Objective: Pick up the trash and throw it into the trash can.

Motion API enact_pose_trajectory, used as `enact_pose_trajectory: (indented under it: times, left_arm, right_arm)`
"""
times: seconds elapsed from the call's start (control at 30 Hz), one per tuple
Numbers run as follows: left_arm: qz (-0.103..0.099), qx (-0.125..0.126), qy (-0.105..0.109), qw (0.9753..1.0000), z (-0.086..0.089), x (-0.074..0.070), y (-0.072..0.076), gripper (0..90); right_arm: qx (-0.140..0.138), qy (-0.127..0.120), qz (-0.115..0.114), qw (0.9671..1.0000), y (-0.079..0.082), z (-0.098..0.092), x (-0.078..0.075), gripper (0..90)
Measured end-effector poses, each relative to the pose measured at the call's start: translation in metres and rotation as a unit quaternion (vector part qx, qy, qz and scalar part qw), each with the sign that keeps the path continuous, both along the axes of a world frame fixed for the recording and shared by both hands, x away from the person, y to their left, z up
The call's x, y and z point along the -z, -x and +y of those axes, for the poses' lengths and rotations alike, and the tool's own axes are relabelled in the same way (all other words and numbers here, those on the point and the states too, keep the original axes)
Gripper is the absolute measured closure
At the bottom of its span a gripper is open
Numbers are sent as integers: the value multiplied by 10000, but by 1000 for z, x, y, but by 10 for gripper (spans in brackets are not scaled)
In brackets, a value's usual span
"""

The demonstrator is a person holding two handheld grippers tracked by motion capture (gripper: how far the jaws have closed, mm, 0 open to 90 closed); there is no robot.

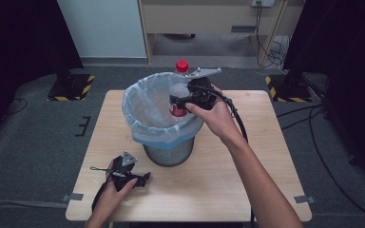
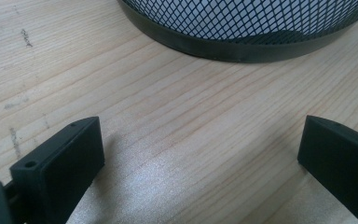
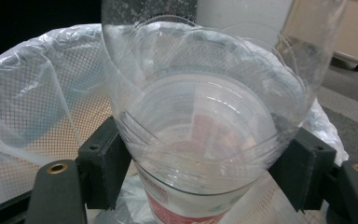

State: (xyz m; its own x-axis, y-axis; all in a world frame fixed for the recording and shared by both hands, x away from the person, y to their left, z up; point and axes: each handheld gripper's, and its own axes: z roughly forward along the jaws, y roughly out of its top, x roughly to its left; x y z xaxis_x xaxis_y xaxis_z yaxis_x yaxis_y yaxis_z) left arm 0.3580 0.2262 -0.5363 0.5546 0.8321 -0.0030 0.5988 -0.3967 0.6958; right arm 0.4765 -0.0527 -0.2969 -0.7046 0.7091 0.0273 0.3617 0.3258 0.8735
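Note:
A clear plastic bottle (image 1: 179, 97) with a red cap and red label hangs over the mouth of a black mesh bin (image 1: 168, 153) lined with a pale plastic bag (image 1: 142, 107). My right gripper (image 1: 183, 100) is shut on the bottle's body. In the right gripper view the bottle (image 3: 205, 121) sits squeezed between both black jaws, with the bag (image 3: 23, 102) behind it. My left gripper (image 1: 140, 179) rests low on the wooden table (image 1: 228, 175) near the front left. Its jaws stand wide apart with nothing between them, facing the bin's base (image 2: 233, 46).
The bin stands near the table's middle. Bare wood (image 2: 177, 140) lies between the left gripper and the bin. Grey carpet surrounds the table, with cables (image 1: 313, 123) on the floor at the right and black stands at both far corners.

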Motion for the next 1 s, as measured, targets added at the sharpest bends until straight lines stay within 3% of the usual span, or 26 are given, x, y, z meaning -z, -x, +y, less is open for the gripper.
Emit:
enact_pose_trajectory:
  times: [0.13, 0.33, 0.47, 0.63, 1.0]
  left_arm:
    - [-1, -1, 2, 10000, 0, 0, 0, 0]
    - [1, 3, 3, 10000, 0, 0, 0, 0]
    - [-5, 1, 3, 10000, 0, 0, 0, 0]
    - [-5, 2, 3, 10000, 0, 0, 0, 0]
    - [-5, 0, 3, 10000, 0, 0, 0, 0]
  right_arm:
    - [-12, -8, 33, 10000, 0, -1, -1, 245]
    - [47, -314, -23, 9995, 3, -12, -10, 136]
    - [200, -603, -173, 9978, 6, -31, -21, 103]
    - [542, -825, -201, 9949, 2, -58, -25, 96]
    - [1064, -781, -141, 9912, -10, -91, -15, 84]
